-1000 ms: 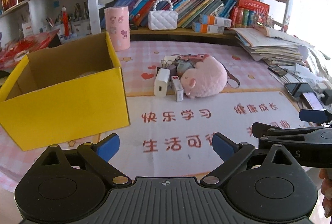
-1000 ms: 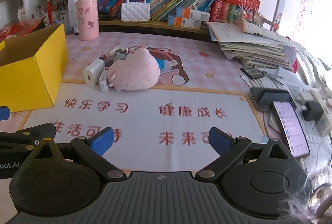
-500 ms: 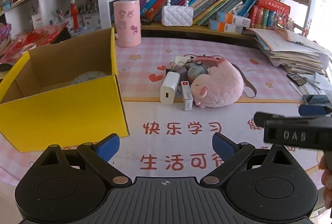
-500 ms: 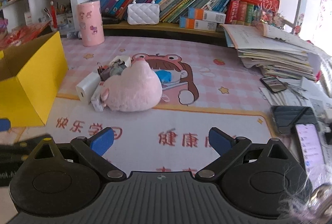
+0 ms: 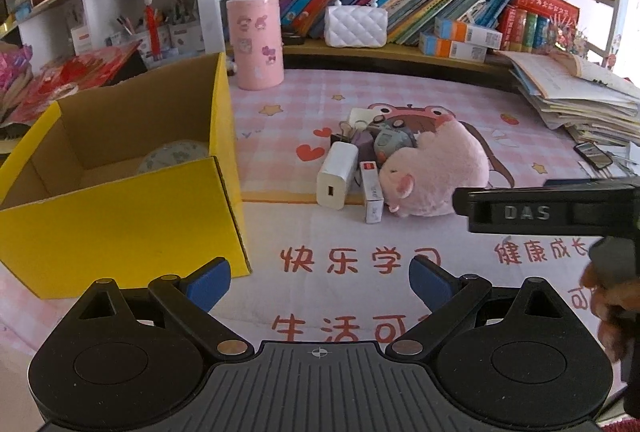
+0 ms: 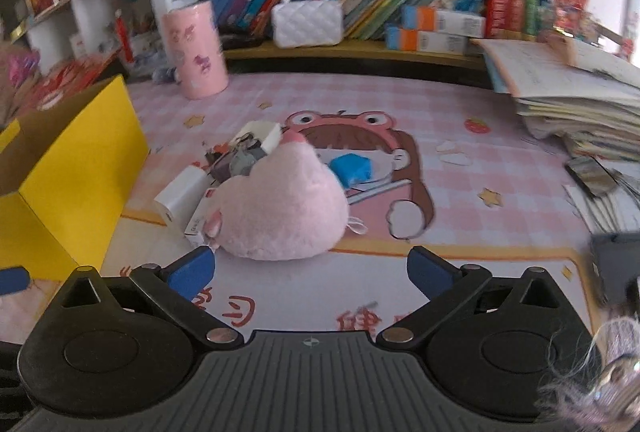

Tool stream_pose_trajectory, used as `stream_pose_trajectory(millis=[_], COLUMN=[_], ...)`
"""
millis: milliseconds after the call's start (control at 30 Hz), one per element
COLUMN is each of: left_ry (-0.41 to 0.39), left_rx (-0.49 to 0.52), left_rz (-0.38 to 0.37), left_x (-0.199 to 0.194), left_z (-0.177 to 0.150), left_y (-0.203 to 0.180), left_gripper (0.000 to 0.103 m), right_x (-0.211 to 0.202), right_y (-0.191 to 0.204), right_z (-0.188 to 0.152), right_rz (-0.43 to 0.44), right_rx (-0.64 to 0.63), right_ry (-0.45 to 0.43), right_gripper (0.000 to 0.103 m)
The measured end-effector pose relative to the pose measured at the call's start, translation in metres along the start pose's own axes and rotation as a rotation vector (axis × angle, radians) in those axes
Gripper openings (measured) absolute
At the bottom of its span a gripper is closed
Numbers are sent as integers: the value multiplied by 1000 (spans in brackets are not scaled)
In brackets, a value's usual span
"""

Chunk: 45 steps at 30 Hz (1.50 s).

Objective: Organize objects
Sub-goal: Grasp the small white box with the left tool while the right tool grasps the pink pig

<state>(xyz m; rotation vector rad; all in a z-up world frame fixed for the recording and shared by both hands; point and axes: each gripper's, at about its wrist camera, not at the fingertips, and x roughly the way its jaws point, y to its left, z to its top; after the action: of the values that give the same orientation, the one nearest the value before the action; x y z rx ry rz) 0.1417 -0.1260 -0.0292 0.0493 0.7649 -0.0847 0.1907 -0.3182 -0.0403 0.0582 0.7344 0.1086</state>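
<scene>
A fuzzy, rounded pink plush toy (image 6: 280, 207) lies on a smooth printed desk mat (image 6: 460, 151) with pink checks and red characters, its snout turned toward the open yellow cardboard box (image 5: 120, 187) on the left. Pressed against the plush's face side are a glossy white charger block (image 5: 336, 173) and a slim white carton with a red end (image 5: 371, 191), both lying flat with their long axes running roughly from the near edge of the mat toward the bookshelf. Behind them sits a jumble of small dark and grey items, too tangled to tell apart, and a blue block (image 6: 352, 167) rests on the mat just past the plush. Inside the matte brown interior of the box lies a round patterned disc (image 5: 172, 157). The right gripper (image 6: 310, 270) hangs just short of the plush, jaws spread wide and empty, touching nothing. The left gripper (image 5: 318, 282) hovers over the mat beside the box's near corner, likewise spread wide and holding nothing.
</scene>
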Motion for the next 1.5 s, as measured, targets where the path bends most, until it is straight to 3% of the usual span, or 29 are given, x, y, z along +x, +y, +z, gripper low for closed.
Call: stream_pose_trajectory(millis=[133,500,633,733,867,1000,1200,1333,1500], left_ry=[11,11,-2,-17,-17,0,-9,19,50], left_rx=[-12,32,30,34,53,71,80,35,13], left_rz=[28,62,35,15,-49,-85,-32,-34,-13], left_x=[2,0,1,4,16,39,73,95,116], left_z=[0,1,3,7,15,22,37,45,48], left_y=[2,-3,-7,-12,-23,-34,-48,-49,-52], left_gripper=[97,97,97,96,81,54,41,34,28], right_x=[20,72,78,74,57,20,-19,-30,-38], right_y=[0,-24,-36,-42,-54,-66,-80,-83,-73], right_z=[11,37,33,33,35,34,22,11,6], right_rz=[30,131,149,172,162,101,-1,17,39], right_rx=[-9,287,408,402,399,355,276,298,218], right_ry=[5,47,71,62,41,-48,-110,-82,-76], right_gripper=[103,100,82,68,62,62,63,63,63])
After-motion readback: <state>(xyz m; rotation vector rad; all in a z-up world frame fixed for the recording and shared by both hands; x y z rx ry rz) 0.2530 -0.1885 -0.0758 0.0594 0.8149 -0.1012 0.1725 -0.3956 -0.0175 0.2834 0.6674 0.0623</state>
